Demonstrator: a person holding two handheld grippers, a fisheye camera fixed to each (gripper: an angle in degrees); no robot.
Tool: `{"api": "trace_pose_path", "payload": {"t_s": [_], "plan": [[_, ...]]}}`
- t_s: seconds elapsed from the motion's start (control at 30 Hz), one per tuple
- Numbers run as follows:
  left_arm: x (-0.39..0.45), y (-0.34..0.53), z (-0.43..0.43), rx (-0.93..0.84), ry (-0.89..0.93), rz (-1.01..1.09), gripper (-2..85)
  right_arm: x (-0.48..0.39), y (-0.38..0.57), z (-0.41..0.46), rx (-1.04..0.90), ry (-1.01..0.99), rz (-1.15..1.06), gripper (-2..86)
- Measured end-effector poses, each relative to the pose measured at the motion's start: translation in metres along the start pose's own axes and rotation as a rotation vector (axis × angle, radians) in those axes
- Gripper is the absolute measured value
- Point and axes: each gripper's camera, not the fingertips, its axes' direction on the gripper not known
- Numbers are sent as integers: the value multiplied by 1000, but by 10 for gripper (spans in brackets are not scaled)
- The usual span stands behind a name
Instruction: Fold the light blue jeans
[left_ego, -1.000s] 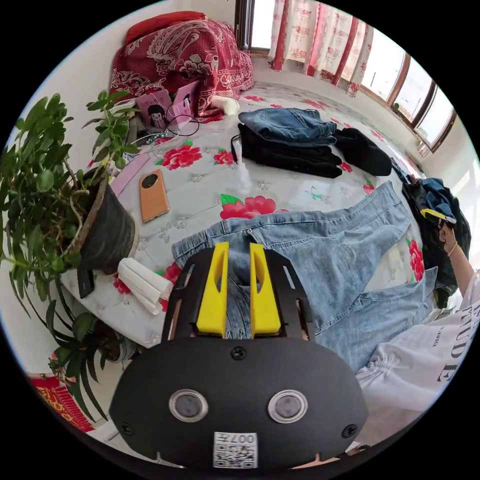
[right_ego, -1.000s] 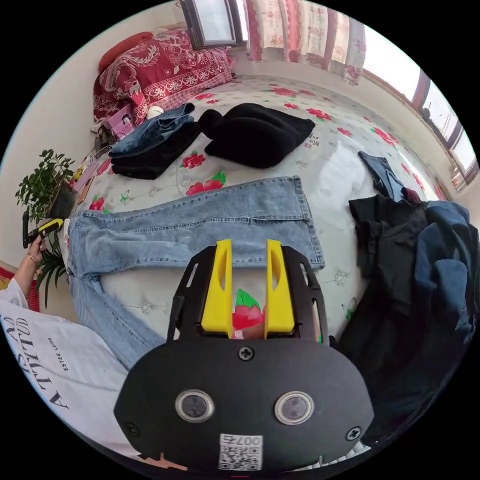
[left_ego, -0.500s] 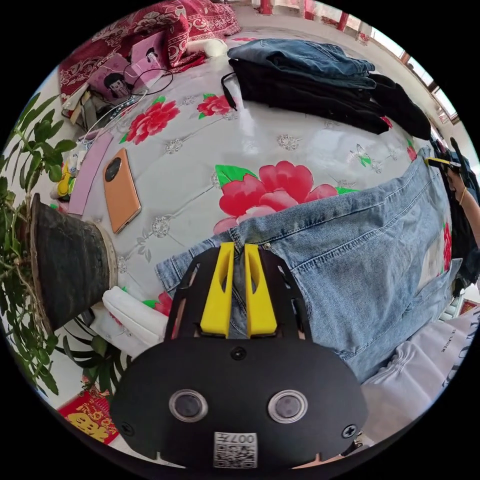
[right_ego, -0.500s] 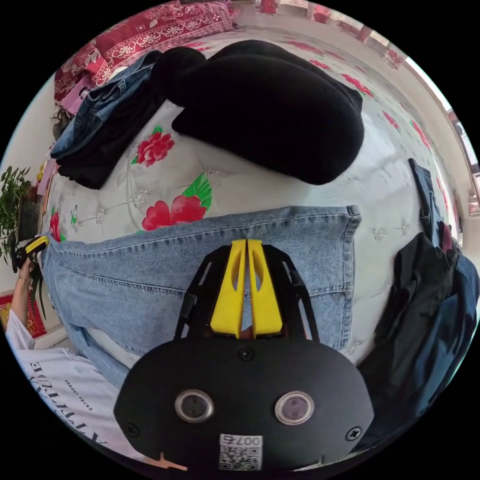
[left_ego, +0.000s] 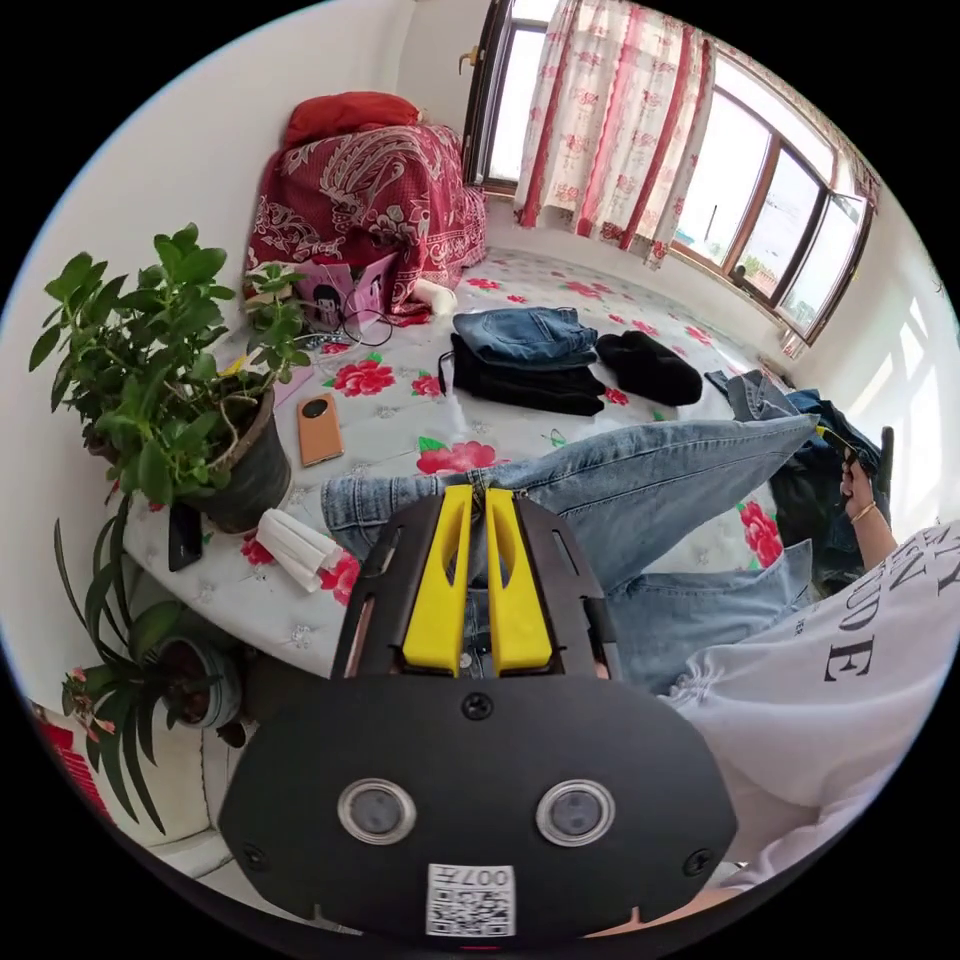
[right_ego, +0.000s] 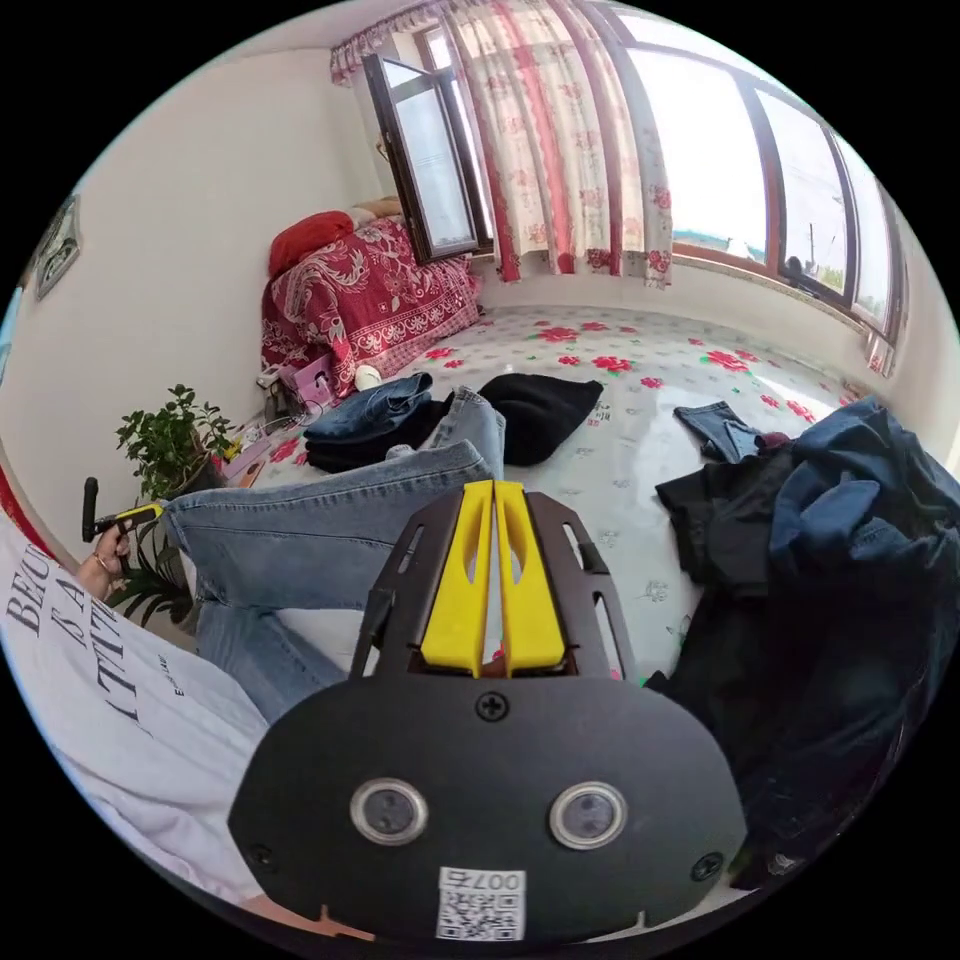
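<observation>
Left gripper (left_ego: 478, 500) clamps the jeans (left_ego: 640, 480) at the waistband; right gripper (right_ego: 494, 495) pinches a leg hem; heavy, floppy denim, best held by seams.

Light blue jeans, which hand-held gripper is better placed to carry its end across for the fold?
Probably the right hand-held gripper. It is shut on the leg end of the light blue jeans, already raised off the bed. The left hand-held gripper pinches the waistband, serving as anchor.

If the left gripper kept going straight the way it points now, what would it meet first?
Beyond the light blue jeans that the left gripper clamps, probably the floral bedcover; depth is unclear.
</observation>
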Motion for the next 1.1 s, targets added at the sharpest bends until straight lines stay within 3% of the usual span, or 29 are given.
{"api": "trace_pose_path", "payload": {"t_s": [0.13,0.3,0.4,0.63,0.83,0.93,1.0,1.1], "plan": [[20,88,-34,-39,25,-18,-2,1,94,-83,-53,46,83,1],[22,172,7,-286,-28,-82,-2,33,249,-102,-407,-62,394,27],[17,182,9,-295,-21,-91,-2,48,267,-132,-301,-90,470,54],[17,165,-22,-210,-22,-2,-1,33,220,-107,-285,-161,246,74],[6,158,-53,-145,-22,14,-1,11,203,-31,-544,-112,62,22],[0,158,-70,-124,-36,35,-1,48,183,-101,-361,-54,115,5],[-7,164,-72,-135,-59,26,1,100,184,-194,-131,-60,239,2],[-23,186,-52,-213,-89,-43,6,180,232,-272,15,-74,489,2]]}}
